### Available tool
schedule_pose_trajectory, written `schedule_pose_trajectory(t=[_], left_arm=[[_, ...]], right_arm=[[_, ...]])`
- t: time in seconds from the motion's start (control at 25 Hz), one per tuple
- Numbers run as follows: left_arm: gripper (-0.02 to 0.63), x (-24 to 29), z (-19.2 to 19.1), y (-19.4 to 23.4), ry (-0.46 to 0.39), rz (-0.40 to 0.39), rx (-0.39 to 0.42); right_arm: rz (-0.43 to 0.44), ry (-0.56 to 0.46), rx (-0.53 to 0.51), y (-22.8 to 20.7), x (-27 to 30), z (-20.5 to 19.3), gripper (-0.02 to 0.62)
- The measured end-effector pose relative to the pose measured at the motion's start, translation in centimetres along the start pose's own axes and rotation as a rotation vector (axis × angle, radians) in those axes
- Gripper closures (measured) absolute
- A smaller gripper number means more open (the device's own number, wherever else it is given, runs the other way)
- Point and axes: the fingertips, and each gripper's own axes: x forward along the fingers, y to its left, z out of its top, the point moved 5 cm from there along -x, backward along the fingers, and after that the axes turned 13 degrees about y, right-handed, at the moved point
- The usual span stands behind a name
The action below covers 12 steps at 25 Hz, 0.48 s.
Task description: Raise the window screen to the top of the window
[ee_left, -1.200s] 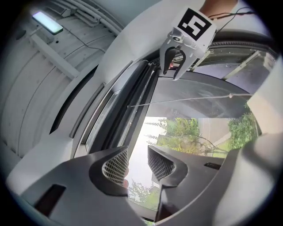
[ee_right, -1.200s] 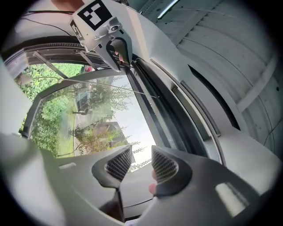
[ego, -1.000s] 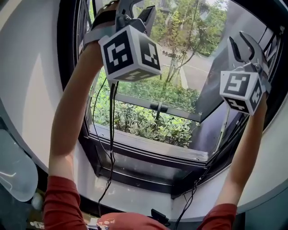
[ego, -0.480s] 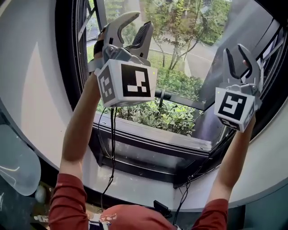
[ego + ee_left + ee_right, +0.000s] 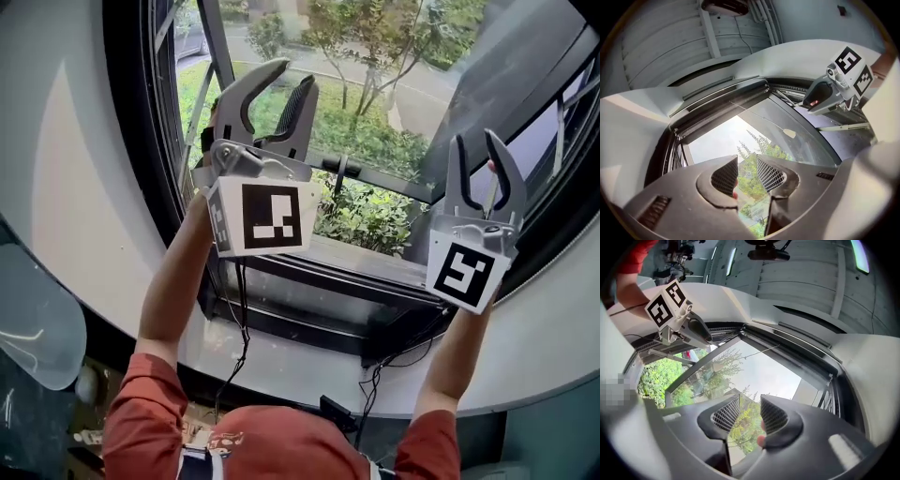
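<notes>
The window (image 5: pixel 375 84) has a dark frame and shows shrubs and a road outside. A dark horizontal bar with a small handle (image 5: pixel 337 167) crosses it just right of my left gripper. In the left gripper view, a thin pull cord with a white knob (image 5: pixel 789 133) hangs from the dark head rail (image 5: pixel 722 96) at the top of the window. My left gripper (image 5: pixel 292 75) is held up before the left part of the opening, open and empty. My right gripper (image 5: pixel 476 141) stands open near the right frame, nothing between its fingers. Neither touches the window.
A white curved wall (image 5: pixel 84 187) surrounds the window, and a dark sill (image 5: pixel 328 309) runs below it. Black cables (image 5: pixel 242 319) hang from the grippers to the floor. A pale rounded object (image 5: pixel 33 328) sits low at the left. A ribbed ceiling with a lamp (image 5: pixel 724 5) is overhead.
Both grippers have come down from the upper part of the window toward its lower half. Both wrists have rolled, so the marker cubes now face the head camera. The jaws stay open.
</notes>
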Motion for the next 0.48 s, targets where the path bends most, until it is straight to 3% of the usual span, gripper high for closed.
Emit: schedule_pose_trajectory(t=[0.2, 0.48], left_arm=[[0.479, -2.7, -2.3, -2.3, 0.017, -0.029, -0.03], [0.479, -6.3, -6.3, -5.6, 0.078, -0.121, -0.139]], right_arm=[[0.094, -0.011, 0.109, 3.9, -2.9, -1.4, 0.449], [0.146, -0.039, 0.325, 7.6, -6.6, -2.8, 0.449]])
